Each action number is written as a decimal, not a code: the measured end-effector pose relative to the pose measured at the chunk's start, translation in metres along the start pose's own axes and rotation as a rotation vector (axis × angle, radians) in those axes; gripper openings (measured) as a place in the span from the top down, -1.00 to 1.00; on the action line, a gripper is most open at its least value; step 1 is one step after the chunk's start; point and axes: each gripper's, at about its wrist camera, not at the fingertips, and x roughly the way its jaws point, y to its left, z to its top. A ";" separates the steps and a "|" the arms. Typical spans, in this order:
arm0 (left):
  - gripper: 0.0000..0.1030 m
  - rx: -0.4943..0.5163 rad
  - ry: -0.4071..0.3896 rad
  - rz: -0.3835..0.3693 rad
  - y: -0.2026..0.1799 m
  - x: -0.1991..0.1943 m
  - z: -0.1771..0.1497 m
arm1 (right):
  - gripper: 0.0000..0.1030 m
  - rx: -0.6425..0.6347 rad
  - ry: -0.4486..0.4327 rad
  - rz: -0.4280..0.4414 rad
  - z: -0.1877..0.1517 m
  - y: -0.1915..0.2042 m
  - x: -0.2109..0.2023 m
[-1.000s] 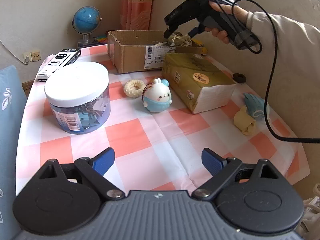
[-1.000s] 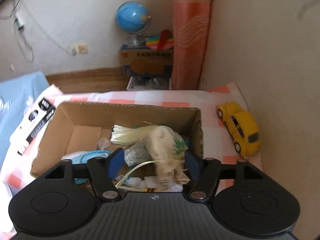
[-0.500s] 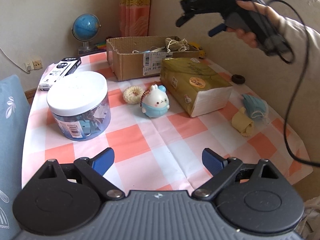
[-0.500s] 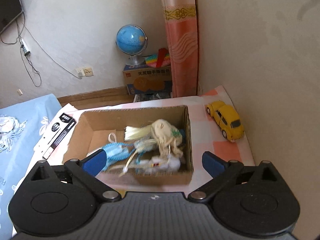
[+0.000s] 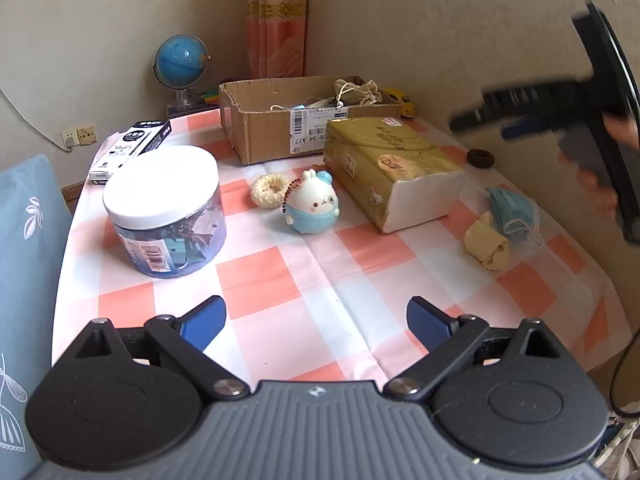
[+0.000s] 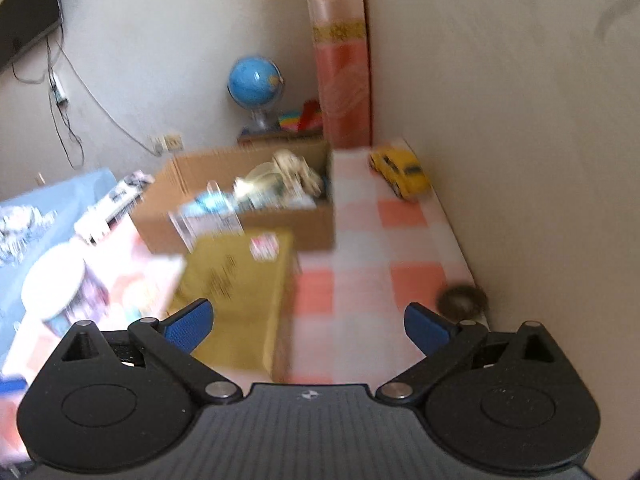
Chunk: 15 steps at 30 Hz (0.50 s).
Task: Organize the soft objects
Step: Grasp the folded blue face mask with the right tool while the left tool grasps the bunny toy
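Note:
A cardboard box (image 5: 280, 120) at the back of the checked table holds a cream drawstring pouch (image 5: 356, 90) and other soft items; it also shows blurred in the right wrist view (image 6: 240, 216). On the table lie a cream scrunchie (image 5: 269, 185), a white-and-blue plush toy (image 5: 313, 208), a blue face mask (image 5: 512, 210), a yellow cloth (image 5: 486, 246) and a dark scrunchie (image 5: 480, 158). My left gripper (image 5: 316, 320) is open and empty above the table's near edge. My right gripper (image 6: 308, 322) is open and empty, above the tissue pack (image 6: 236, 292).
A clear jar with a white lid (image 5: 164, 212) stands at left. A yellow-wrapped tissue pack (image 5: 392, 172) lies in front of the box. A black-and-white carton (image 5: 132, 146), a globe (image 5: 182, 64) and a yellow toy car (image 6: 402, 174) are near the back.
My right gripper let go of the cream pouch in the box, opened, and pulled back and to the right over the tissue pack. The left gripper rose slightly.

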 end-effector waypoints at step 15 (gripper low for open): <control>-0.88 0.025 0.020 -0.008 -0.013 0.003 0.000 | -1.00 0.039 0.142 0.050 -0.056 -0.027 0.016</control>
